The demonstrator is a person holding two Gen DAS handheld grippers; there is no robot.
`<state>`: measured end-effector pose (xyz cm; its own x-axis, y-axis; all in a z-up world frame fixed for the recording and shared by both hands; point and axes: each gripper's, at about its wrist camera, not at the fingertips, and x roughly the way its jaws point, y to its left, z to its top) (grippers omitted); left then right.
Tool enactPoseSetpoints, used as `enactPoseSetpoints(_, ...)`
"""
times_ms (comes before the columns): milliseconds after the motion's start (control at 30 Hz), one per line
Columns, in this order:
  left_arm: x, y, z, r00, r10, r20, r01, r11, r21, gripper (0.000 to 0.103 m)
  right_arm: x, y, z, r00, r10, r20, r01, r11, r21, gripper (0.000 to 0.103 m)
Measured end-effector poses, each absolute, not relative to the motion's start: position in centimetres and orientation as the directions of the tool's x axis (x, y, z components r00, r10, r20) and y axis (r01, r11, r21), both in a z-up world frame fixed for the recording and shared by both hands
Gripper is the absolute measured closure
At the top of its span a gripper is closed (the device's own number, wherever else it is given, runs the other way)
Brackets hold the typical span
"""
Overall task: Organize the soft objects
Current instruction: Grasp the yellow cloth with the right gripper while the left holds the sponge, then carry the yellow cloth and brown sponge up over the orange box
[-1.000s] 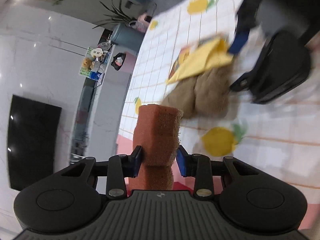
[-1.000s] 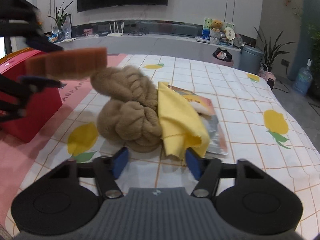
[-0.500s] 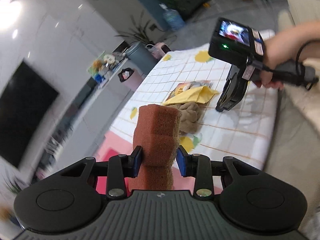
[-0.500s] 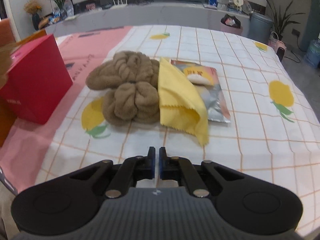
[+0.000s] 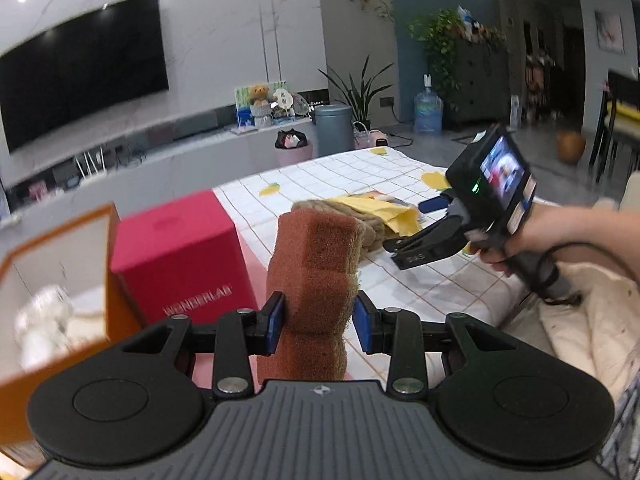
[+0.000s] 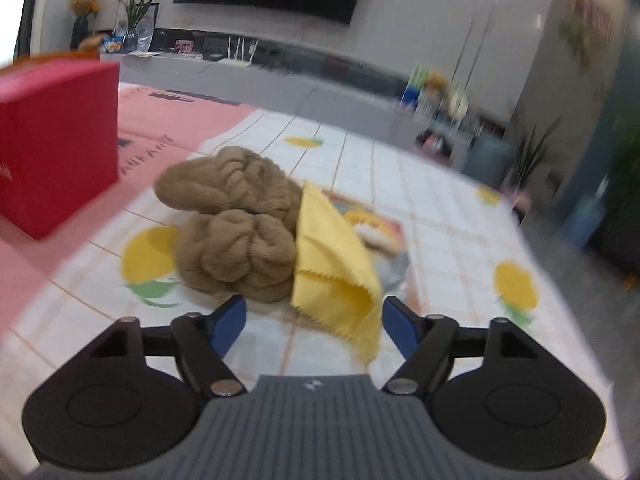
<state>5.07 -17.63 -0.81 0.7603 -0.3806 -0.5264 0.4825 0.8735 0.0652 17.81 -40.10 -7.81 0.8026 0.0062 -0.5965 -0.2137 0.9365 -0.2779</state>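
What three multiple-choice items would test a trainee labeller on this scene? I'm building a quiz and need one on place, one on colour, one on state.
1. Where does the yellow cloth lie?
A. Inside the red box
B. On the table, against the brown yarn
C. In the left gripper

2. What colour is the box marked WONDERLAB?
A. Red
B. Blue
C. Green

3. What is the left gripper doing?
A. Standing open and empty
B. Gripping the cloth
C. Gripping a brown sponge

Answers:
1. B: the cloth leans on the yarn on the tablecloth, partly over a packet.
2. A: its sides show red in both views.
3. C: the sponge stands clamped between its blue pads; the right gripper, jaws just opened, holds nothing.
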Motion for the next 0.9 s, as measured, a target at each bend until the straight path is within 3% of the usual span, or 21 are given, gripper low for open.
enactPoseSetpoints(100,5.6,-16.7,-1.4,0.73,-0.404,-0.551,0.48,0.877,-0.008,0.062,18.5,-39.4,-9.2,0.819,-0.072,-0.569,-0.184,0.907,-0.379,0.026)
enactPoseSetpoints(167,5.8,-16.2,-1.9,0.717,-0.413,-0.562,0.476,0.878,-0.038,0.062,18.6,-39.0,-9.7,0.847,-0.12,-0.519,-0.135,0.894,-0.428,0.017)
enactPoseSetpoints(400,6.1,-15.4,-2.0,0.697,-0.439,-0.568,0.485,0.871,-0.078,0.062,19.1,-38.3,-10.9,0.889,-0.189,-0.417,-0.077,0.836,-0.544,0.019)
enactPoseSetpoints(467,6.1,-15.5,-2.3,0.698,-0.441,-0.565,0.49,0.869,-0.072,0.062,19.3,-38.3,-11.0,0.891,-0.185,-0.415,-0.078,0.838,-0.54,0.026)
enactPoseSetpoints(567,5.8,-15.9,-2.5,0.703,-0.441,-0.558,0.495,0.867,-0.062,0.062,19.1,-38.2,-11.0,0.89,-0.153,-0.429,-0.111,0.84,-0.531,0.045)
enactPoseSetpoints(633,5.8,-15.9,-2.6,0.701,-0.445,-0.557,0.495,0.866,-0.068,0.062,18.7,-37.9,-11.2,0.886,-0.121,-0.448,-0.161,0.825,-0.541,0.082)
enactPoseSetpoints(800,5.6,-15.8,-2.3,0.699,-0.441,-0.564,0.488,0.87,-0.075,0.062,18.0,-36.1,-11.9,0.865,-0.154,-0.477,-0.233,0.719,-0.655,0.102)
enactPoseSetpoints(900,5.3,-15.2,-2.0,0.694,-0.457,-0.557,0.483,0.868,-0.112,0.062,17.3,-36.1,-11.2,0.847,-0.135,-0.514,-0.277,0.713,-0.644,0.103)
